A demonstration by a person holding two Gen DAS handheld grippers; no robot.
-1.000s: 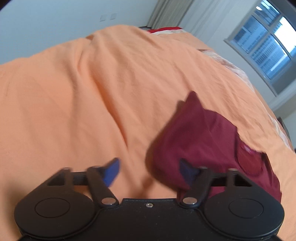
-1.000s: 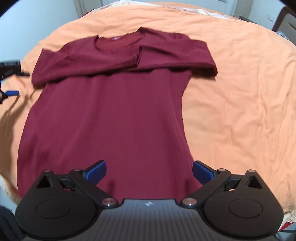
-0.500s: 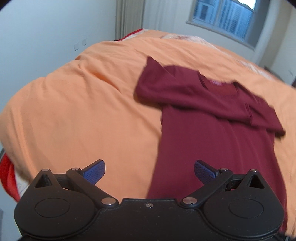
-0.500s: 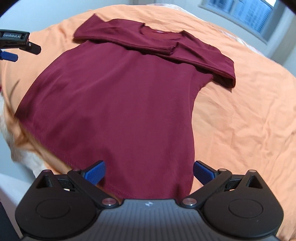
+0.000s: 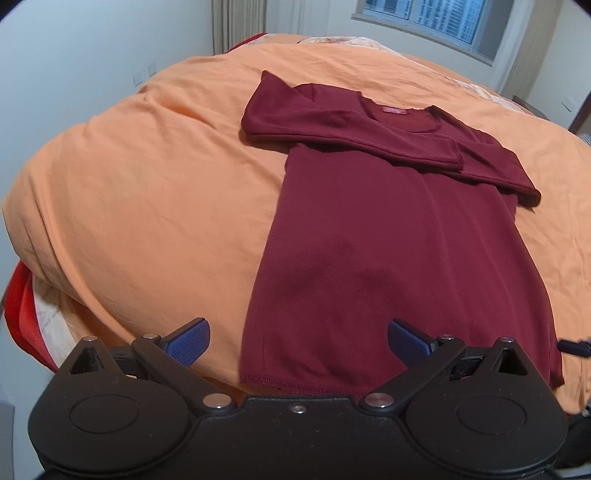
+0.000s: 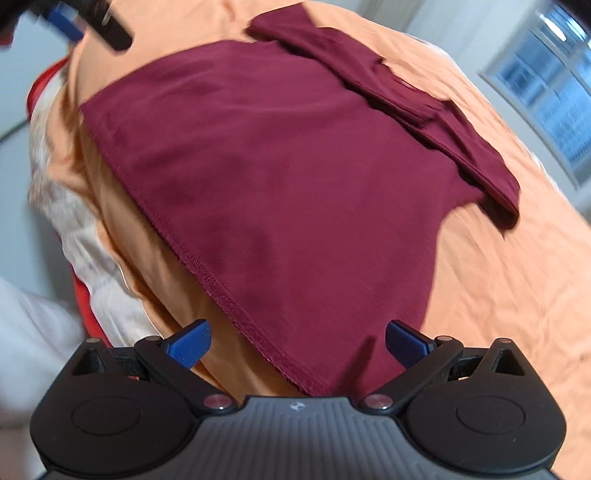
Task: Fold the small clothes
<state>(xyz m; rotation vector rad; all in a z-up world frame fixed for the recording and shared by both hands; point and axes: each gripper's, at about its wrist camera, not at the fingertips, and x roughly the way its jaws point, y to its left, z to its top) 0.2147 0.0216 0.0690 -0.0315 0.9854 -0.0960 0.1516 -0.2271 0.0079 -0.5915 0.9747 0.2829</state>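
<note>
Maroon shirt (image 5: 388,236) flat on orange bedspread (image 5: 147,206) (sleeves folded across chest); both hand-held grippers wide open, empty

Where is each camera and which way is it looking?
Left wrist view: sits on the left gripper, near the hem, looking up the maroon shirt toward the window; its own open blue fingers show, plus a dark bit at the right edge.
Right wrist view: sits on the right gripper, at the shirt's other hem corner, looking slantwise across it; its open fingers show, and what looks like the left gripper at top left.
Both share the shirt, its sleeves folded across the chest, the orange bedcover and the window.
</note>
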